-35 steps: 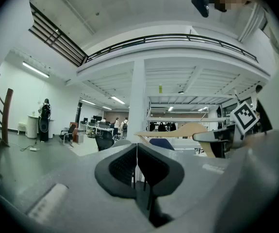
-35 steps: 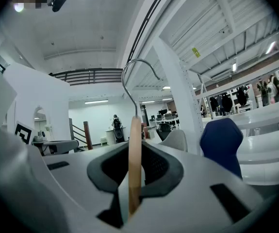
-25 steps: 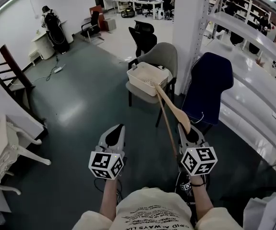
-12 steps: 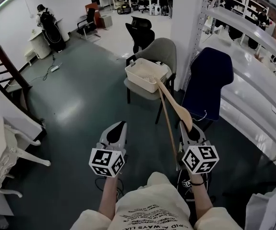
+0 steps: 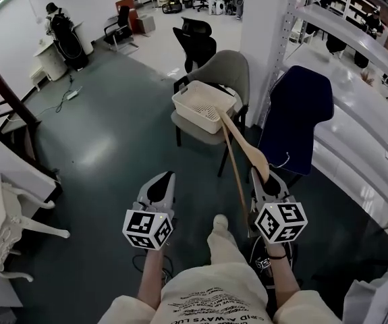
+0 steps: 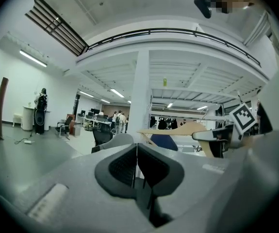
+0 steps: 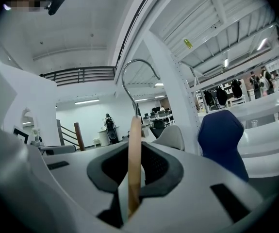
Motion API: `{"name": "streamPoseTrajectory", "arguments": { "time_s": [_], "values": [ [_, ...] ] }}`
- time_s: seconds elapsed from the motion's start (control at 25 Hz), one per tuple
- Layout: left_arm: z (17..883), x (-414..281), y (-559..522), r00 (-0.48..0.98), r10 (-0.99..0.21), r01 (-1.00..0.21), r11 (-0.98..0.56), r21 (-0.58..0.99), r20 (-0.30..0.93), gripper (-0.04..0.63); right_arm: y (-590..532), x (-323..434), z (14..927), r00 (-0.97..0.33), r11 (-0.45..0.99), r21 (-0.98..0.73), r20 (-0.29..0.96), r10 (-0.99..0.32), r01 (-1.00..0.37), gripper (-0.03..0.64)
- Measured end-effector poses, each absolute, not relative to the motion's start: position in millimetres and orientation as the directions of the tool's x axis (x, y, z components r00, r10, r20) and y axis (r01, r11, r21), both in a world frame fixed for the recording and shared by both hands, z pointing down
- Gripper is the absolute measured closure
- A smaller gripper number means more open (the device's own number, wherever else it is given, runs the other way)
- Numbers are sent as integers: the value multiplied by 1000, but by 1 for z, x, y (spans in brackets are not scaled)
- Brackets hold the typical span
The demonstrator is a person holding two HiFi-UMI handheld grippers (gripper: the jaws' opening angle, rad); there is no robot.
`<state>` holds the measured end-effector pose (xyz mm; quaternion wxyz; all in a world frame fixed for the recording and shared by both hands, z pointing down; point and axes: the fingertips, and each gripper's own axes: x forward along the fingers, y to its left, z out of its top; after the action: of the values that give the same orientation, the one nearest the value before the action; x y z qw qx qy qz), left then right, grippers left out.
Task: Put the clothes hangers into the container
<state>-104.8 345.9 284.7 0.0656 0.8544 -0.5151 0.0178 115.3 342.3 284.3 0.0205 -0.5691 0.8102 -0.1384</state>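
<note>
My right gripper (image 5: 264, 179) is shut on a wooden clothes hanger (image 5: 242, 152), which reaches forward and up toward the cream basket (image 5: 204, 106) on a grey chair (image 5: 229, 79). In the right gripper view the hanger (image 7: 134, 159) stands edge-on between the pads, its metal hook (image 7: 134, 81) curving above. My left gripper (image 5: 160, 189) is held level with the right one, shut and empty; in its own view the left gripper (image 6: 137, 164) has its pads touching, and the hanger (image 6: 183, 130) shows to the right.
A dark blue chair (image 5: 295, 117) stands right of the grey chair, beside a white pillar (image 5: 268, 32). White shelving (image 5: 355, 79) runs along the right. A white ornate table (image 5: 5, 214) and a wooden chair (image 5: 5, 106) are on the left. The person's foot (image 5: 218, 223) shows between the grippers.
The view has moved a little closer to the grey chair and basket. A foot has stepped forward between the grippers. Both grippers keep their pose and grip.
</note>
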Motion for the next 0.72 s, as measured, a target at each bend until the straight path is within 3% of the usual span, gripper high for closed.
{"name": "streamPoseTrajectory", "arguments": {
  "time_s": [0.72],
  "values": [
    [284,-69,151,417,-901,-906,-402,129,119,572,134,144,295,-432,380,-258,187,-882,-888,563]
  ]
}}
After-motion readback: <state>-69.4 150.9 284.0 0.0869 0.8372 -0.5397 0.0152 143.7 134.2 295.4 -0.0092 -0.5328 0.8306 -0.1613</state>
